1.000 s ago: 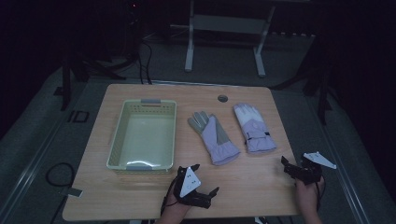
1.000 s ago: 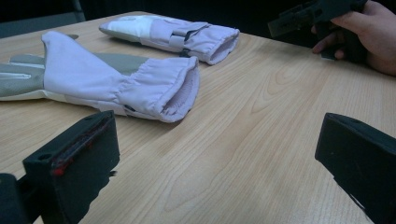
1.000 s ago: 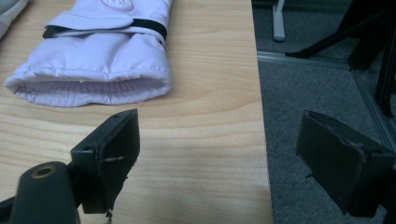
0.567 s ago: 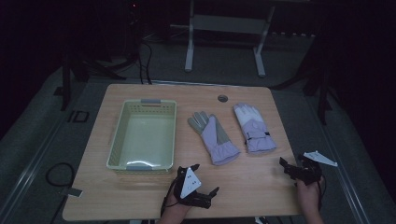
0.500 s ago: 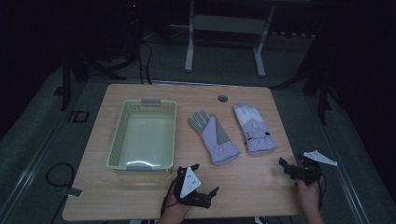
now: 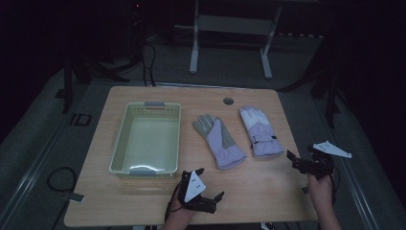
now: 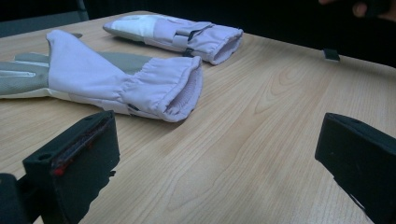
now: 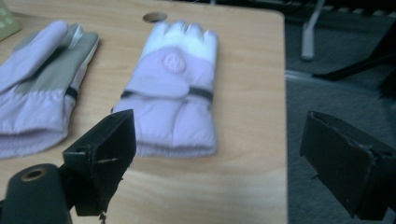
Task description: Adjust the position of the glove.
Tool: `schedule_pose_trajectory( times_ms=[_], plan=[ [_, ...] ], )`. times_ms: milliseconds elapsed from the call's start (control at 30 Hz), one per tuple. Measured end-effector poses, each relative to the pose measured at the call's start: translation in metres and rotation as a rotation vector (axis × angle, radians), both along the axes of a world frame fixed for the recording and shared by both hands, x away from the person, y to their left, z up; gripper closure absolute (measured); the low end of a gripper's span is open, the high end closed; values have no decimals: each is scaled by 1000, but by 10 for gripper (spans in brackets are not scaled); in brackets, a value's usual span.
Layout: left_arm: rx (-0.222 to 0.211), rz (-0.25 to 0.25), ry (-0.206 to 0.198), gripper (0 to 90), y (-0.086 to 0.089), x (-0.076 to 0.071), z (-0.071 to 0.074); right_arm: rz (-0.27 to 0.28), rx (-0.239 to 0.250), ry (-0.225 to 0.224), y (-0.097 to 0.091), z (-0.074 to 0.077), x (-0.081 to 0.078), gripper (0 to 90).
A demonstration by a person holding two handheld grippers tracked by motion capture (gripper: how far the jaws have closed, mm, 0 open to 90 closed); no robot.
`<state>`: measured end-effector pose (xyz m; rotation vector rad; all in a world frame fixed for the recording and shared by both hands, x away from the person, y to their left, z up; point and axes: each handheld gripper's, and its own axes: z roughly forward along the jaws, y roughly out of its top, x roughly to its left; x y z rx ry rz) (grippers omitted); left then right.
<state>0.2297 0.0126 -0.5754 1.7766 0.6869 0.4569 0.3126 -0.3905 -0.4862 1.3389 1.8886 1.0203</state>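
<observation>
lilac gloves (image 6: 237, 135) lie beyond both open grippers (image 6: 210, 184)

The bench (image 7: 261, 140) is showing a smooth, matt wood-grain top. Both gloves (image 7: 121, 79) (image 8: 173, 98) are looking like soft lilac cloth (one with a grey palm), and the basket (image 6: 119, 143) is showing glossy pale-green plastic.

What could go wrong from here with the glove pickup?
1. The right gripper hangs at the table's right edge; the strapped glove lies close to that edge and might be nudged off.
2. The left gripper faces the palm-up glove's soft cuff; a shallow pinch could slip before it reaches the basket.
</observation>
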Motion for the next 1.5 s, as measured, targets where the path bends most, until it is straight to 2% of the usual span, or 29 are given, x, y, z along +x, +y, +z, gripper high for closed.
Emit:
schedule_pose_trajectory(
  times_ms=[67, 100, 133, 200, 267, 333, 400, 500, 600, 633, 767, 800, 900, 967, 1067, 1133, 1200, 1400, 1500],
  plan=[
    [0, -2, 1, 1, 0, 0, 0, -4, -5, -4, 2, 4, 1, 112],
    [1, -4, 0, 0, 0, 0, 0, 14, 14, 5, 3, 8, 2, 140],
    [3, -3, -1, 0, 0, 0, 0, 37, 46, 29, 6, 13, 7, 140],
    [5, -6, 3, 0, 0, 0, 0, 48, 59, 42, 6, 15, 9, 139],
    [-1, -6, 8, 0, 0, 1, 0, 77, 106, 73, 10, 20, 16, 124],
    [-2, -5, 10, 0, 0, 1, 0, 69, 97, 75, 13, 21, 18, 122],
    [-2, -6, 8, 0, 0, 1, 0, 106, 97, 64, 24, 26, 23, 116],
    [-5, -11, 12, 1, 0, 1, 0, 132, 89, 58, 32, 29, 26, 117],
    [-3, -18, 9, 0, 0, 1, 0, 203, 93, 69, 50, 32, 34, 125],
    [-2, -20, 9, 0, 0, 1, 0, 203, 93, 69, 50, 32, 34, 125],
    [-4, -21, 11, 0, 0, 1, 0, 246, 98, 75, 72, 35, 45, 141],
    [-5, -21, 13, 0, 0, 1, 0, 246, 98, 75, 72, 35, 45, 141],
    [-9, -24, 17, 0, 0, 1, 0, 293, 87, 86, 91, 34, 54, 154],
    [-8, -24, 16, 1, 0, 1, 0, 305, 83, 89, 97, 34, 56, 154],
    [-7, -28, 15, 0, 0, 1, 0, 345, 62, 112, 114, 29, 66, 154],
    [-8, -27, 15, 0, 0, 1, 0, 345, 62, 112, 114, 29, 66, 154],
    [-11, -26, 18, 0, 0, 1, 0, 362, 64, 121, 127, 27, 74, 159],
    [-11, -28, 19, 1, 0, 1, 0, 381, 70, 147, 148, 21, 86, 161],
    [-10, -30, 19, 1, 0, 2, 0, 389, 65, 161, 158, 18, 91, 198]
  ],
)
